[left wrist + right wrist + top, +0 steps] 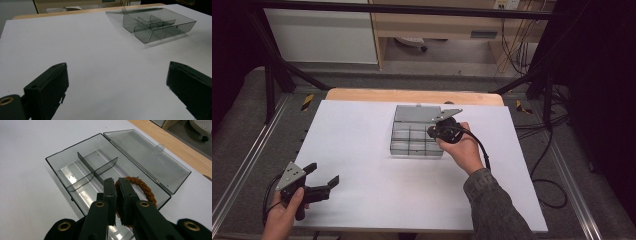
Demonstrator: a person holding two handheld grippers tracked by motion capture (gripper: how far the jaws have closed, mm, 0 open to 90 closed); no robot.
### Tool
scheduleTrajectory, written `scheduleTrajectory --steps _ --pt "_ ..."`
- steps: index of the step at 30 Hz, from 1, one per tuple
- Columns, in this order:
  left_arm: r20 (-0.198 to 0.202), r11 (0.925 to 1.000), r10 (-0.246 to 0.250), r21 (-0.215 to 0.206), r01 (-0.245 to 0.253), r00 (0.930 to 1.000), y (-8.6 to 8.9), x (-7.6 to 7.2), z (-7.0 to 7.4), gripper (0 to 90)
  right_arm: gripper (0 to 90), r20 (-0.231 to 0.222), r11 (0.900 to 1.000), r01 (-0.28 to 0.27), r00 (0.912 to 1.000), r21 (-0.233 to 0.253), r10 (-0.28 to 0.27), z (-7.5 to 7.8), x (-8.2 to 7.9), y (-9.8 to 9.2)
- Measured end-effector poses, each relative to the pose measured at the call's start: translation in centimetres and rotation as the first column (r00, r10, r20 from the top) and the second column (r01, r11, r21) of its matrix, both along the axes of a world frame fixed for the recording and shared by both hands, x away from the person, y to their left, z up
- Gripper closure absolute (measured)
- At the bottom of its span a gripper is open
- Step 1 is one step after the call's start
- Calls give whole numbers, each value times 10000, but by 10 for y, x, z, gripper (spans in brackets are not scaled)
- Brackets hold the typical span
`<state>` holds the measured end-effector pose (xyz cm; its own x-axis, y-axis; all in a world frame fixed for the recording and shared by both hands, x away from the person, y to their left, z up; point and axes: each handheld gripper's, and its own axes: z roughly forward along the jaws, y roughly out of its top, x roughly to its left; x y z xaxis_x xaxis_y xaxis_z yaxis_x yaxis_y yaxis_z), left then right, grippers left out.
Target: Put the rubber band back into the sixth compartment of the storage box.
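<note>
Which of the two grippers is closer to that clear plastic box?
The right. The right gripper hangs over the clear box, shut on a brown braided ring. The left gripper sits open near the table's near left corner, well away.

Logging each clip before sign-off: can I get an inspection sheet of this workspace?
Surface: white sheet over a wooden table, bare around the box.
Job's things: clear divided box with its lid open flat; brown braided ring held over the box's near end.
Clutter: nothing seen.
Grippers: right gripper shut on the ring; left gripper open, holding nothing, near the sheet's front left corner.
Cables: one black cable trails from the right gripper; more cables lie on the floor at right.
Surroundings: black frame bars, wooden furniture behind.
</note>
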<state>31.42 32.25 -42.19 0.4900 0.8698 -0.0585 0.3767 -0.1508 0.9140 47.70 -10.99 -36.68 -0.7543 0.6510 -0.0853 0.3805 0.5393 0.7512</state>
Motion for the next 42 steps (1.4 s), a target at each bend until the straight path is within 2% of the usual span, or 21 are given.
scheduleTrajectory --steps 42 --pt "-31 10000 -51 44 51 10000 0 0 0 43 854 -847 9997 -101 9964 -212 83 -19 3 0"
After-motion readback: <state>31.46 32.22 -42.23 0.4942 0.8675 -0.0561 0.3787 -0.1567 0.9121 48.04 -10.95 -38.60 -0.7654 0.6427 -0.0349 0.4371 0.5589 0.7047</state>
